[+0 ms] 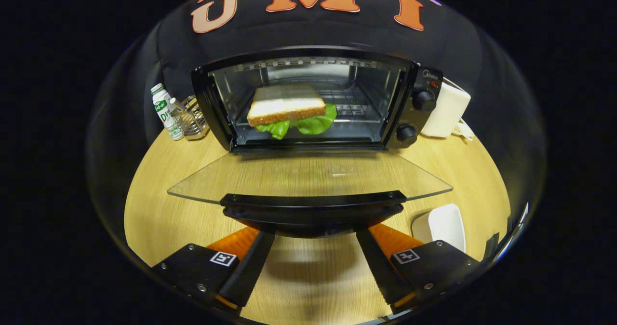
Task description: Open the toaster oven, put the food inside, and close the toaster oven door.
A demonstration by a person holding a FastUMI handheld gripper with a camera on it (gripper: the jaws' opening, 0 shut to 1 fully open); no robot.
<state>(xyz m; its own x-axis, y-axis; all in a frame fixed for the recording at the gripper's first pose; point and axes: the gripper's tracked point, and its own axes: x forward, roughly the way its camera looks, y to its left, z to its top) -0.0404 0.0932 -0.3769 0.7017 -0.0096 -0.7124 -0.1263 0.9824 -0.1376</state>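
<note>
The toaster oven (308, 98) has a glossy black shell, a shiny metal cavity and a wire rack; its lowered door (308, 175) is clear smooth glass with a glossy black handle (313, 209). The table (154, 209) is matt pale wood-grain. The gripper (313, 267), spread wide, has matt black fingers with ridged inner edges.

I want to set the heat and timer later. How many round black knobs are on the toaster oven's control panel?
2. One round black knob sits on the toaster oven panel right of the open glass door; the lower knob is beneath it. The open gripper is empty.
</note>
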